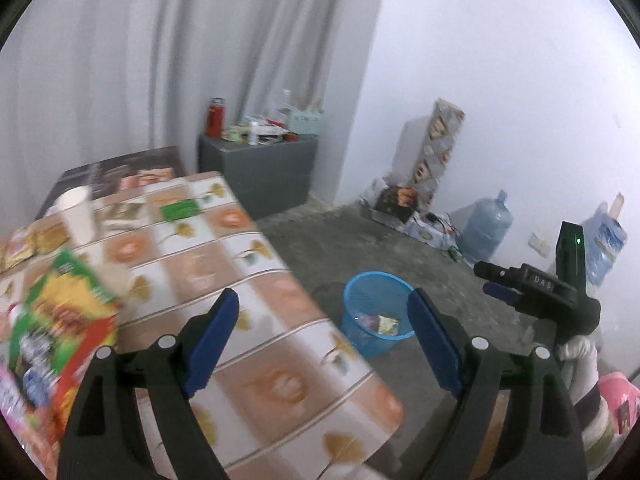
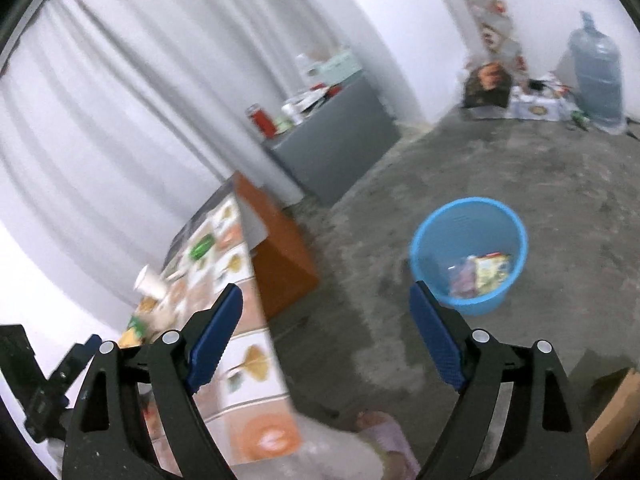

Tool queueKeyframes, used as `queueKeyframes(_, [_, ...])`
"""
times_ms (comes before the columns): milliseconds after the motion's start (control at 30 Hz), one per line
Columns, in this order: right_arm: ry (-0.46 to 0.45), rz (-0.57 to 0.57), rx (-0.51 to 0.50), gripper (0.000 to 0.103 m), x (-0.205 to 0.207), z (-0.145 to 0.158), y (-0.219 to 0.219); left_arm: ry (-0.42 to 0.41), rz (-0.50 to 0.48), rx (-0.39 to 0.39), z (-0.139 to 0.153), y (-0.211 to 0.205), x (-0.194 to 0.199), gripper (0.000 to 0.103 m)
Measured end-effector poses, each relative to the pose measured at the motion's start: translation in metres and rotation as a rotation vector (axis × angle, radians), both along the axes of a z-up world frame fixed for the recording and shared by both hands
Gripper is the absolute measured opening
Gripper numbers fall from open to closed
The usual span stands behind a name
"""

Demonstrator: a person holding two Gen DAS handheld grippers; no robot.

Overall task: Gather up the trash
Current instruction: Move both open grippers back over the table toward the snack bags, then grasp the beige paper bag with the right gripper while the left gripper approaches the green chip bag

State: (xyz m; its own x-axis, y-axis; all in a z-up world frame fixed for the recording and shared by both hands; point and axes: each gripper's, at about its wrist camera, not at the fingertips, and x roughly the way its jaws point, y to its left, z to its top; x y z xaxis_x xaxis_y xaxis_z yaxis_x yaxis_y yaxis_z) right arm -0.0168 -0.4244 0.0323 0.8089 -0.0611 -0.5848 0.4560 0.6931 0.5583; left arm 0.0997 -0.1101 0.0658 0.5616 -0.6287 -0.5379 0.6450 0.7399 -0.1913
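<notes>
Now both grippers are up and clear, jaws spread wide on each, and nothing sits between either pair. The left gripper looks out over the worktop with its patterned cloth, and the right gripper faces the floor with the blue bin up at about one o'clock from its jaws. In the bin, a couple of wrappers already lie at the bottom, so some trash looks to be in.

Plenty remains on the worktop, though: in the left wrist view a bright red-and-green packet lies at nine o'clock, a white paper cup stands at ten o'clock further back, and a small green wrapper lies flat at around eleven, well apart from the others. All of it is blurred, so labels are unreadable.

My read: this is the gap between a drop and the next pickup. The next move calls for swinging a gripper over the worktop, choosing one piece, likely the near packet, and closing on an edge, since it lies flat.
</notes>
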Motion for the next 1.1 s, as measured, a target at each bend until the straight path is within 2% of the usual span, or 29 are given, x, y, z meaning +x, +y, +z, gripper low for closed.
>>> queueKeyframes(167, [-0.039, 0.123, 0.017, 0.081, 0.026, 0.015, 0.039, 0.002, 0.114, -0.036, 0.003, 0.067, -0.013, 0.085])
queueKeyframes(333, [-0.043, 0.259, 0.050, 0.081, 0.060, 0.020, 0.086, 0.028, 0.178, -0.057, -0.008, 0.124, -0.031, 0.085])
queueKeyframes(533, [-0.025, 0.408, 0.095, 0.081, 0.101, 0.021, 0.137, 0.051, 0.213, -0.079, -0.024, 0.167, -0.050, 0.085])
queueKeyframes(633, [-0.017, 0.451, 0.119, 0.081, 0.119, 0.019, 0.156, 0.049, 0.227, -0.069, -0.028, 0.176, -0.050, 0.085])
queueKeyframes(733, [0.006, 0.474, 0.097, 0.080, 0.135, 0.016, 0.171, 0.040, 0.235, -0.075, -0.026, 0.183, -0.048, 0.085])
queueKeyframes(933, [0.047, 0.524, 0.184, 0.070, 0.162, 0.001, 0.184, 0.031, 0.252, -0.098, -0.014, 0.198, -0.037, 0.085])
queueKeyframes(1033, [0.065, 0.542, 0.256, 0.061, 0.175, -0.010, 0.187, 0.022, 0.245, -0.084, -0.009, 0.198, -0.030, 0.085])
queueKeyframes(1100, [0.074, 0.556, 0.285, 0.049, 0.180, -0.015, 0.189, 0.047, 0.212, -0.081, -0.010, 0.193, -0.026, 0.085])
